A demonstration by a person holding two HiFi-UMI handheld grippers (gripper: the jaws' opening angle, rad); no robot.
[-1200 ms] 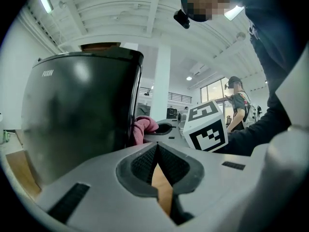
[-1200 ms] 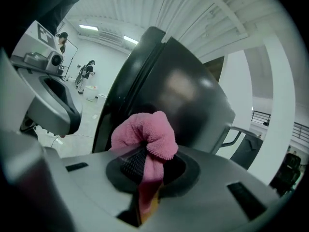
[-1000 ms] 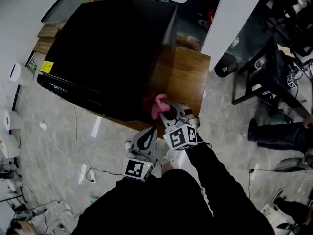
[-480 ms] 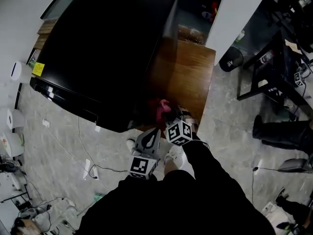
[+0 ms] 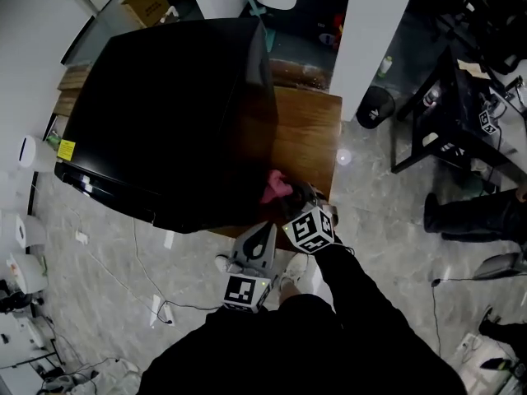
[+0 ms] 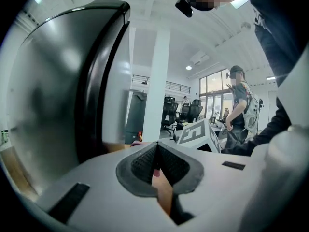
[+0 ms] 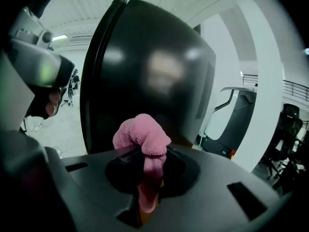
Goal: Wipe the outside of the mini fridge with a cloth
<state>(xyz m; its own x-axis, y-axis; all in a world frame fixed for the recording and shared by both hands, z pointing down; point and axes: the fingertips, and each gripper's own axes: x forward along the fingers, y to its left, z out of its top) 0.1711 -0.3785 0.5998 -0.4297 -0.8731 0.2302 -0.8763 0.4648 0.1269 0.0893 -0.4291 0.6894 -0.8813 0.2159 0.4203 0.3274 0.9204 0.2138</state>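
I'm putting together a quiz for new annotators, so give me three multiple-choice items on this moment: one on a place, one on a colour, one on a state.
1. Where is the cloth?
A. pinched in the right tongs
B. lying on the floor
C. draped over the top of the fridge

2. What colour is the mini fridge?
A. white
B. black
C. red

3. How do the left tongs stand?
A. wide apart
B. shut on a bottle
C. shut, with nothing between them

Answers:
1. A, since the right gripper view shows the pink fabric clamped between the jaws.
2. B, since its top and sides are black in the head view.
3. C, since the left gripper view shows the pads meeting with nothing held.
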